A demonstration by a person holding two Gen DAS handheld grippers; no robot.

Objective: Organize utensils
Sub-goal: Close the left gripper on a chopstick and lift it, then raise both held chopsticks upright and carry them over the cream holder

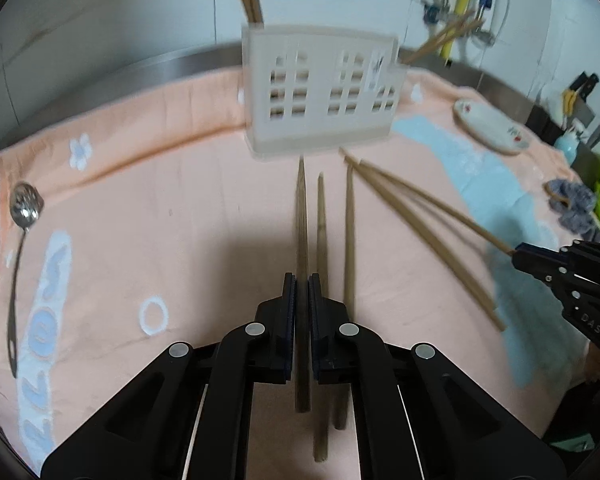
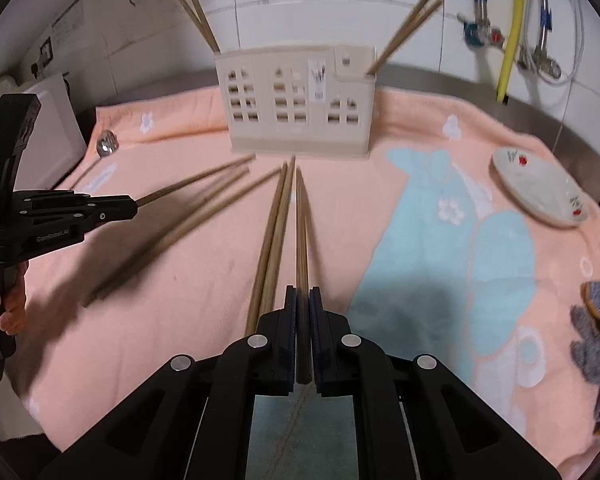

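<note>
From my left gripper [image 1: 302, 280] I see its jaws clamped tight on one brown wooden chopstick [image 1: 301, 216], thin end aimed at the cream holder [image 1: 320, 92] on the peach towel [image 1: 140, 208], with loose chopsticks [image 1: 350, 236] lying just beside it and a slotted spoon [image 1: 22, 220] far left. From my right gripper [image 2: 302, 292], the jaws are likewise closed on a chopstick [image 2: 301, 224] pointing at the holder [image 2: 300, 104], more sticks standing in its end slots

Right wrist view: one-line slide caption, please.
Right gripper clamps a brown wooden chopstick aimed at the beige slotted plastic utensil holder; left gripper holds another.
</note>
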